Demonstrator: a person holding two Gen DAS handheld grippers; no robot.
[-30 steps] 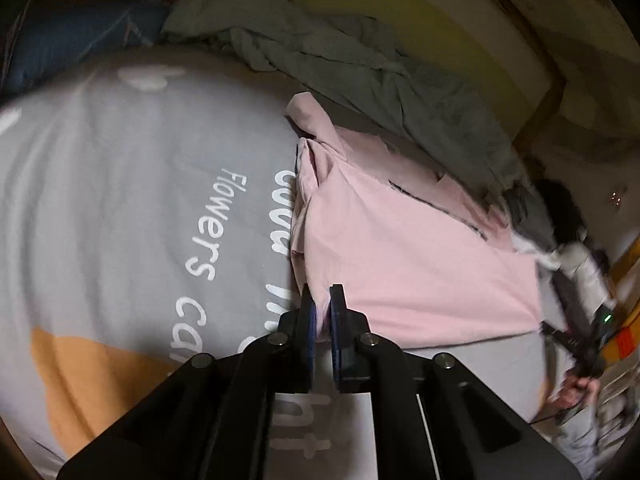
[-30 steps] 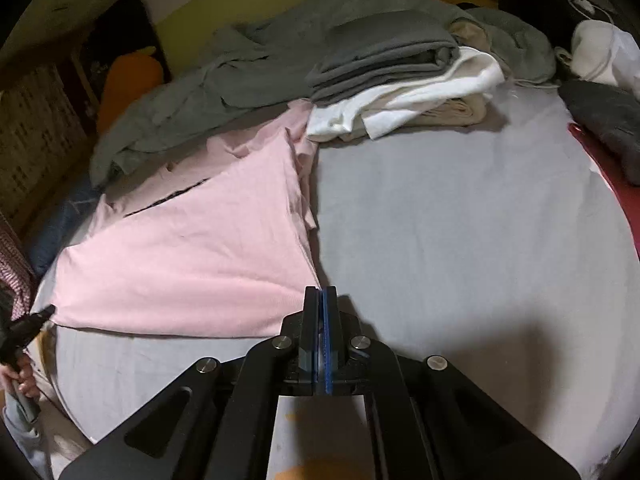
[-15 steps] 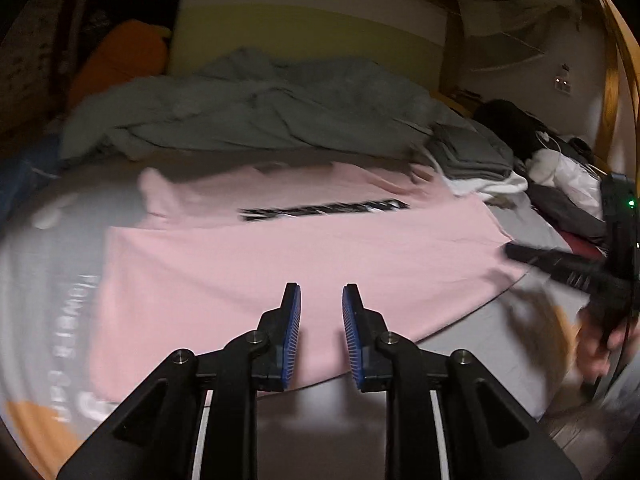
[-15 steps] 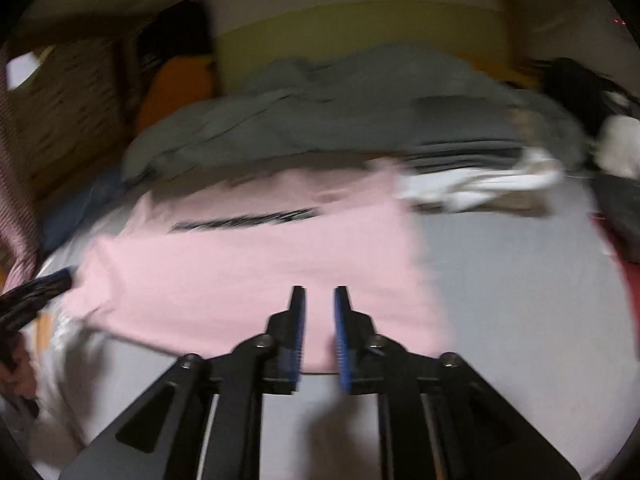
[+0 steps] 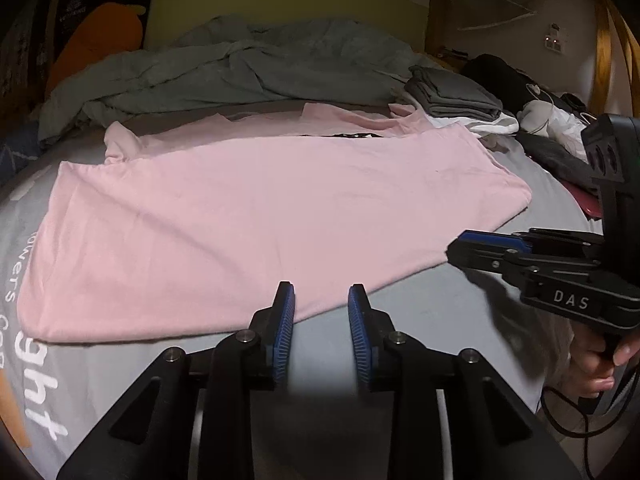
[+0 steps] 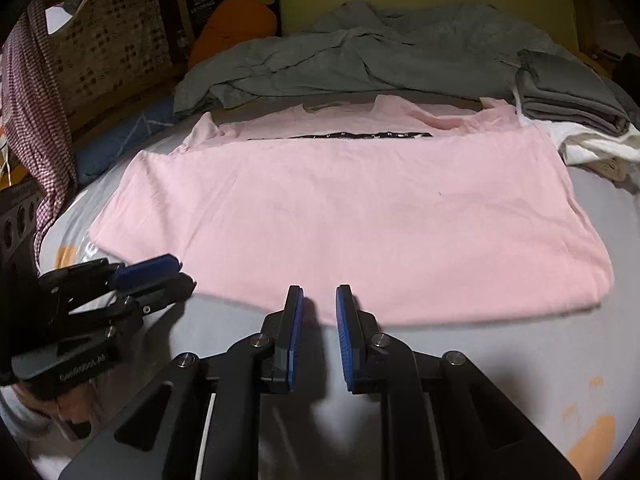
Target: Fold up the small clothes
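A pink T-shirt [image 5: 260,208] [image 6: 360,208] lies flat on the grey bed sheet [image 5: 440,320], folded over itself. A black print strip [image 6: 340,135] shows at the shirt's far edge. My left gripper [image 5: 322,292] hovers at the shirt's near hem with its jaws opening and nothing between them. The right gripper [image 6: 319,292] stands open at the same hem, further right, also empty. Each gripper shows in the other's view: the right gripper [image 5: 460,246] held by a hand, the left gripper [image 6: 176,270] at the shirt's left front corner.
A crumpled grey blanket [image 5: 248,68] lies behind the shirt. A stack of folded grey and white clothes [image 6: 568,104] sits at the back right, with dark clothes [image 5: 500,76] beyond it. An orange pillow [image 6: 236,20] and a checked cloth [image 6: 32,92] are on the left.
Both grippers were shut at the shirt's near corners and now stand open. Both views have swung and rolled to face the shirt squarely, and the shirt lies flat.
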